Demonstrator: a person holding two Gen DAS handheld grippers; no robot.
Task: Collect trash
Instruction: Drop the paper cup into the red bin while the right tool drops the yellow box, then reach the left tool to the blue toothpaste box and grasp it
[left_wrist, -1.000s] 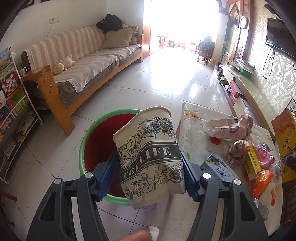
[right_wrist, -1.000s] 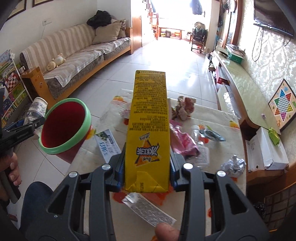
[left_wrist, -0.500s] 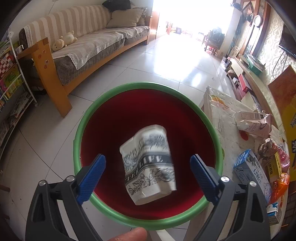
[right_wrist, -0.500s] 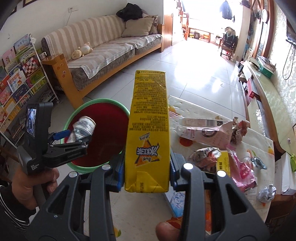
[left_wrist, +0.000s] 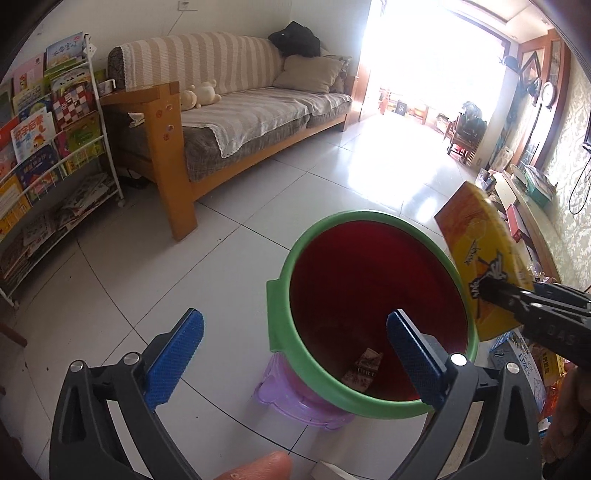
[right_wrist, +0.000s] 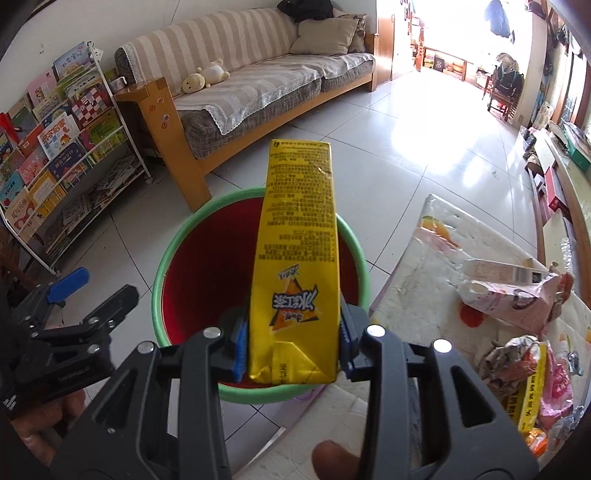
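Left jaws: the left gripper (left_wrist: 293, 350) is opening to its widest, nothing between its blue pads (left_wrist: 173, 356); lower centre of the left wrist view.
Paper cup: the crushed paper cup (left_wrist: 364, 367) lies on the bottom of the bin, seen low in the frame between the fingers.
Right jaws: the right gripper (right_wrist: 291, 341) is clenched on the base of a yellow drink carton (right_wrist: 297, 258), centre of the right wrist view.
Carton's place: it juts up over the mouth of the red bin with a green rim (right_wrist: 168, 254), not yet let go.
Bin's stand: a purple stool (left_wrist: 295, 397) shows under the bin.
Still to collect: wrappers and a pink carton (right_wrist: 513, 299) lie on the table (right_wrist: 417, 266) at right.
Change from a second ago: then the left jaws gripped the cup beside the bin; half a second ago it was falling in.
Right side's change: the carton was over the table, and now stands above the bin.
Meaning: one piece is binned; I judge the carton's release comes next.
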